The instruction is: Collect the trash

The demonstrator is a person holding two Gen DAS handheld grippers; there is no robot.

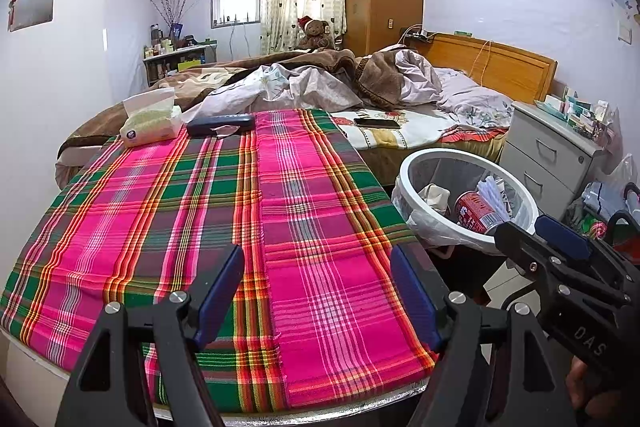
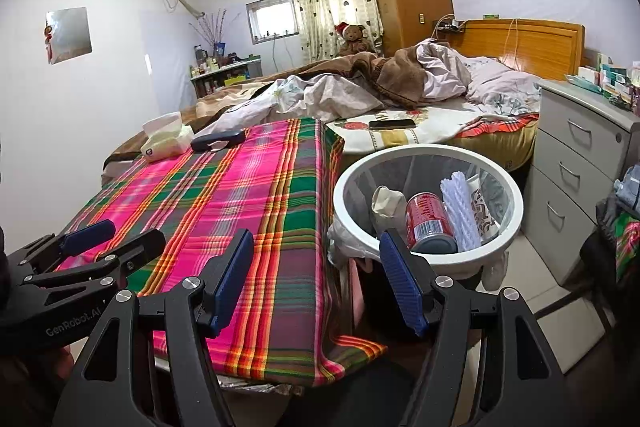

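**Both grippers empty, bin part-filled beside the table**

The left gripper (image 1: 318,291) hovers over the near end of the plaid cloth (image 1: 224,211) with its jaws apart and nothing between them. The right gripper (image 2: 316,277) hangs at the table's right edge, jaws likewise apart and empty, one finger over the cloth and the other in front of the bin (image 2: 516,203).

The bin stands on the floor just beside the table, lined with a thin plastic bag. In it lie a red can (image 2: 428,223), a crumpled beige wad (image 2: 386,205), a white ribbed bundle (image 2: 460,211) and a patterned paper piece behind that. So some of the trash appears to be already collected.

On the far end of the cloth sit a tissue pack (image 1: 150,123) and a dark case (image 1: 220,124), with a small pale scrap (image 1: 224,131) lying against the case's near edge. That scrap looks like the likeliest piece left to pick up, though it is too small to tell what it is. If it is paper or film, it will be very light, limp and flat on the cloth, so it should be pinched at a raised or curled edge, not from above on its flat face; the cloth may bunch up with it. The case beside it could be nudged by a wide approach.

The rest of the cloth is bare. A phone (image 1: 376,123) lies on the bed (image 1: 420,135) beyond the table, well apart from the bin.
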